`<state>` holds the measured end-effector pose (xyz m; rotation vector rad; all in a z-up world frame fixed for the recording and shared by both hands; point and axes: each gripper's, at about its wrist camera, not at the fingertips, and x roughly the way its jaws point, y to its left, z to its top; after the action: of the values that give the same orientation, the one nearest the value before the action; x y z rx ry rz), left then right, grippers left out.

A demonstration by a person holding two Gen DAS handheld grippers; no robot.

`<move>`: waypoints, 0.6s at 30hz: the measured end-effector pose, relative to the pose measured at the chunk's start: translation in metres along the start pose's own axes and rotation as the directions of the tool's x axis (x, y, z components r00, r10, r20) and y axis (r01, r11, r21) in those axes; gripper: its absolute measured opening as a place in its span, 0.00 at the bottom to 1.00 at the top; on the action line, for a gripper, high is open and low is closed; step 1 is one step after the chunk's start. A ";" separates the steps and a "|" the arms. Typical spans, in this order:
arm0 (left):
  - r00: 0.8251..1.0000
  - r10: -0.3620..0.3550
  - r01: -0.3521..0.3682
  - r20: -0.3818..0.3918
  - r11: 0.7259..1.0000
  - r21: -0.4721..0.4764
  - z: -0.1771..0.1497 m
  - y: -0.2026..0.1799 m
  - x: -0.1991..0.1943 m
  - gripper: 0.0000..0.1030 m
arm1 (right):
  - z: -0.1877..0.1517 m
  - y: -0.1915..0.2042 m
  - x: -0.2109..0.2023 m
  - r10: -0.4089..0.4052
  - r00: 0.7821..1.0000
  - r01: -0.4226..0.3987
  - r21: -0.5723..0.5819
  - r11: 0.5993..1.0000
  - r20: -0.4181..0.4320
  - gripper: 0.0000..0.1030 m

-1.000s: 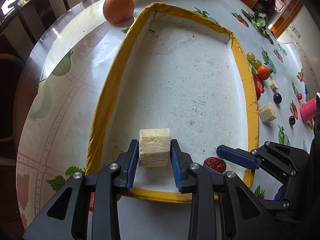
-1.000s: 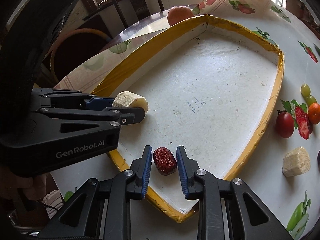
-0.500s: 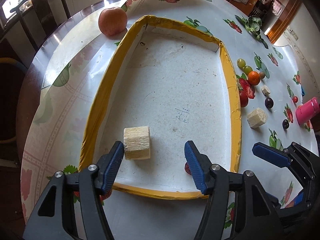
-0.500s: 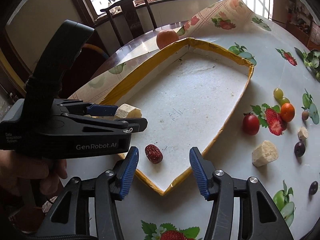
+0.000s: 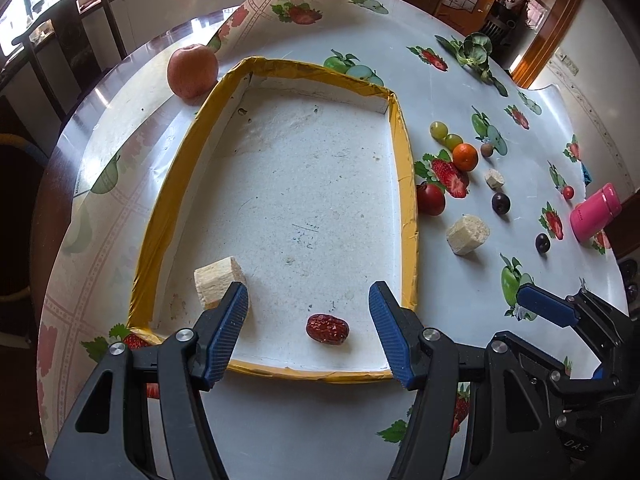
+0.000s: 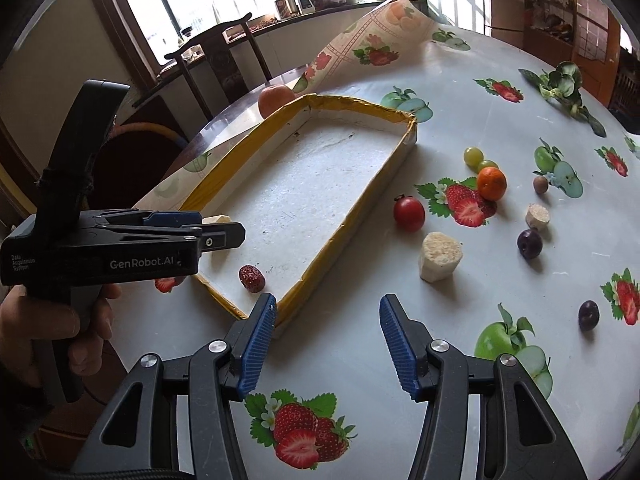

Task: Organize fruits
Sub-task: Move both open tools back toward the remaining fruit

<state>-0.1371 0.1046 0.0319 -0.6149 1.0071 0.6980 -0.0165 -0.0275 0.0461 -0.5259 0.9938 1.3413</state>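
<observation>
The red date [image 5: 327,329] and one pale sugarcane chunk [image 5: 218,279] lie inside the yellow-rimmed tray [image 5: 409,216], both near its front edge and well apart from each other. The other fruits are scattered on the table [image 5: 460,300] to the tray's right: a second sugarcane chunk [image 6: 440,255], a cherry tomato [image 6: 409,213], a small orange [image 6: 491,183], green grapes [image 6: 473,156], dark grapes [image 6: 529,243], and an apple [image 5: 193,71] behind the tray's far left corner.

Both tools are empty. The left hand-held gripper [image 5: 310,330] hangs over the tray's front edge with jaws wide; the right hand-held gripper [image 6: 327,346] is spread wide above the table, just right of the tray's near corner.

Risks, as I judge them: the round grapes and tomato may roll off when nudged or squirt out of a hard pinch; the low tray wall could catch a descending finger and shift the tray; the two tools work close together and could collide.

The left wrist view shows the whole tray floor and the pink bottle [image 5: 596,216] at the far right. The right wrist view alone shows the person's left hand [image 6: 60,320] and the windowsill beyond.
</observation>
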 end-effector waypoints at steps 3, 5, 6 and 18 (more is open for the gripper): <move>1.000 -0.007 0.007 0.005 1.000 0.007 0.001 -0.007 -0.003 0.60 | -0.004 -0.008 -0.006 -0.011 1.000 0.011 0.020 1.000 0.007 0.54; 1.000 -0.010 0.010 0.008 1.000 0.013 0.000 -0.011 -0.005 0.60 | -0.007 -0.014 -0.010 -0.017 1.000 0.017 0.032 0.999 0.011 0.54; 1.000 -0.013 0.012 0.009 1.000 0.017 0.000 -0.013 -0.006 0.60 | -0.009 -0.018 -0.012 -0.021 1.000 0.021 0.039 0.999 0.012 0.54; 0.998 -0.055 0.056 -0.008 0.996 0.071 -0.004 -0.050 -0.006 0.60 | -0.031 -0.060 -0.032 -0.079 0.997 0.076 0.140 0.987 0.016 0.54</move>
<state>-0.1038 0.0690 0.0430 -0.5810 1.0126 0.6091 0.0339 -0.0824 0.0436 -0.4386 1.0311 1.1969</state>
